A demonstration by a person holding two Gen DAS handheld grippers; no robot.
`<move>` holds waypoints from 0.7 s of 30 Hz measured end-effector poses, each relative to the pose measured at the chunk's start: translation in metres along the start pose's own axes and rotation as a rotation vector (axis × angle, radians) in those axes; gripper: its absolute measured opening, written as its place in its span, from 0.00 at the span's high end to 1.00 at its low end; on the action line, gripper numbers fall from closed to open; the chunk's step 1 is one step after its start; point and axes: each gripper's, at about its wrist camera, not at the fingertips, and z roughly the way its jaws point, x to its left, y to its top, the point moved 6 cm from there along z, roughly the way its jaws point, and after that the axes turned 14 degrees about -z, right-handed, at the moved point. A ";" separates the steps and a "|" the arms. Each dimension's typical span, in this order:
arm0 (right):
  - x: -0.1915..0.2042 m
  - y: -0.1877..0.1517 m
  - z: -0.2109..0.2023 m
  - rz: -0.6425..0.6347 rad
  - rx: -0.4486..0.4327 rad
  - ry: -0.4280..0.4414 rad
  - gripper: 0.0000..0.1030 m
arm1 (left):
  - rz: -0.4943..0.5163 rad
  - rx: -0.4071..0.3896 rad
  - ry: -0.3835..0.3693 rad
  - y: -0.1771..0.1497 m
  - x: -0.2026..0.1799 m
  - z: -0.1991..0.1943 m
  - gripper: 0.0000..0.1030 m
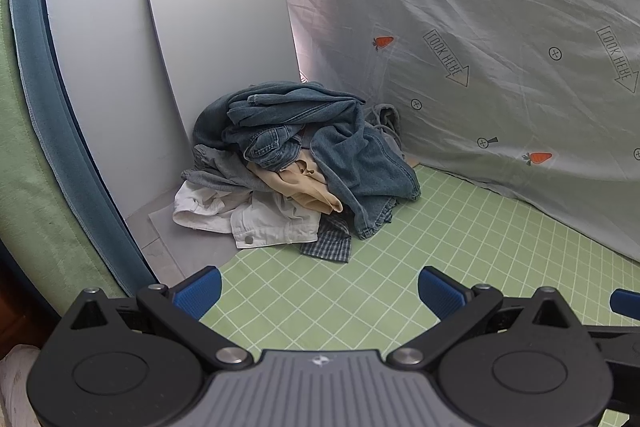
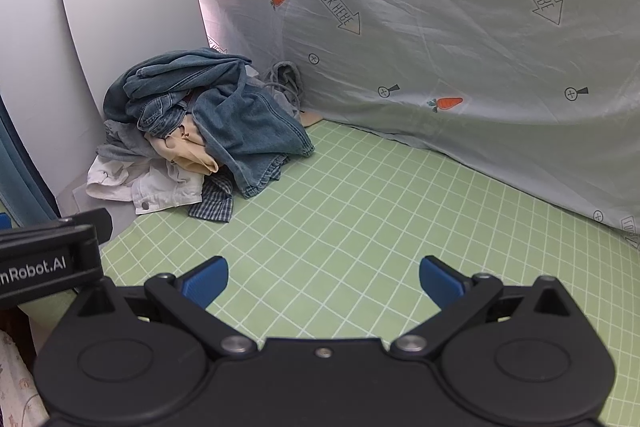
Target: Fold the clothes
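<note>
A: Where are the clothes?

B: In a crumpled pile (image 1: 296, 163), ahead and left of both grippers, in the corner past the green checked mat (image 1: 460, 251). None lies folded.

A: And the grippers?

B: The left gripper (image 1: 320, 291) and the right gripper (image 2: 324, 281) both gape wide, holding nothing.

A: How would it handle?

B: The jeans (image 2: 240, 119) on top look heavy, limp and tangled. A pinch at the hem nearest the mat seems best; the white jacket (image 1: 272, 227) underneath may drag along.

Black linkage bodies with silver screws, blue ribbed fingertips (image 1: 200, 289); grey ridged plate on left tool (image 1: 320, 291); right tool (image 2: 323, 281) all black.
</note>
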 end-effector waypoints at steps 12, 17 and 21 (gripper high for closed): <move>-0.006 0.022 0.040 0.007 0.019 -0.048 0.00 | -0.038 0.030 0.007 0.022 0.009 0.044 0.00; -0.012 0.046 0.072 -0.002 0.010 -0.066 0.00 | -0.062 0.039 0.026 0.043 0.017 0.082 0.00; -0.004 0.066 0.114 -0.024 0.028 -0.042 0.01 | -0.069 0.057 0.045 0.062 0.024 0.123 0.00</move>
